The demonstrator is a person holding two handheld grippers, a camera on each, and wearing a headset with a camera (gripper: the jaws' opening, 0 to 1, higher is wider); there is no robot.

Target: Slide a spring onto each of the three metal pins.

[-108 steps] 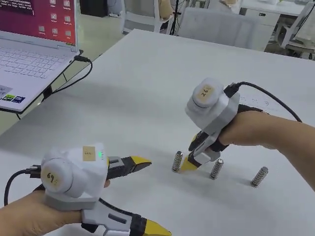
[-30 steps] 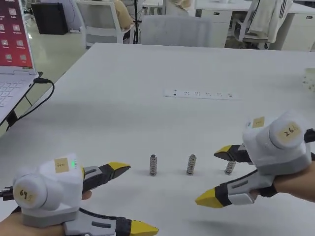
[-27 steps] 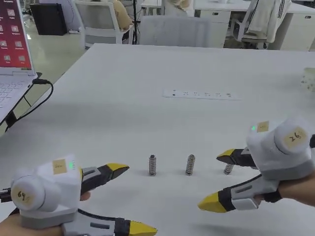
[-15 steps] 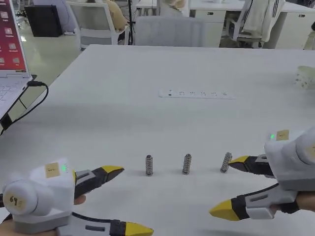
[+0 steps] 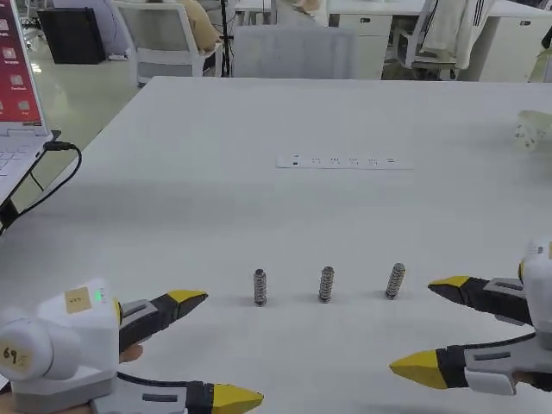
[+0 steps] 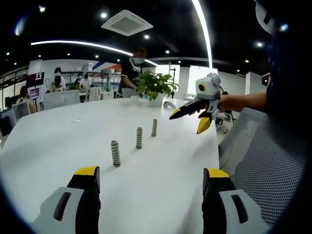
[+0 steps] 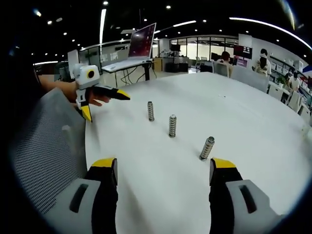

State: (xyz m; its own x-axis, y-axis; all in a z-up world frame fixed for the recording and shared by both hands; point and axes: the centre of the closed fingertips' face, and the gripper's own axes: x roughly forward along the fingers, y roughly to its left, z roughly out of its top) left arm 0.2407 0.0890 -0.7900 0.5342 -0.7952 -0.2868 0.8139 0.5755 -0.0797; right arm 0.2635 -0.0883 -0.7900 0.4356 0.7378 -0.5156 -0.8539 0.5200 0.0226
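Three metal pins stand in a row on the white table, each wearing a spring: the left spring (image 5: 260,287), the middle spring (image 5: 326,284) and the right spring (image 5: 395,281), which leans a little. My left gripper (image 5: 216,345) is open near the front left edge, nothing between its yellow-tipped fingers. My right gripper (image 5: 431,326) is open at the front right, just right of the row and apart from it. The left gripper view has the row (image 6: 137,138) ahead and the right gripper (image 6: 187,120) beyond. The right gripper view has the row (image 7: 172,125) ahead.
A white power strip (image 5: 343,161) lies across the table's middle. A laptop (image 5: 13,95) with its black cable (image 5: 53,172) sits at the far left edge. A crumpled clear object (image 5: 533,129) rests at the far right. Chairs stand behind the table.
My right gripper let go at the springs, opened and drew back to the right and toward me. The left gripper stayed open and sank slightly. The head camera tilted, shifting the scene.
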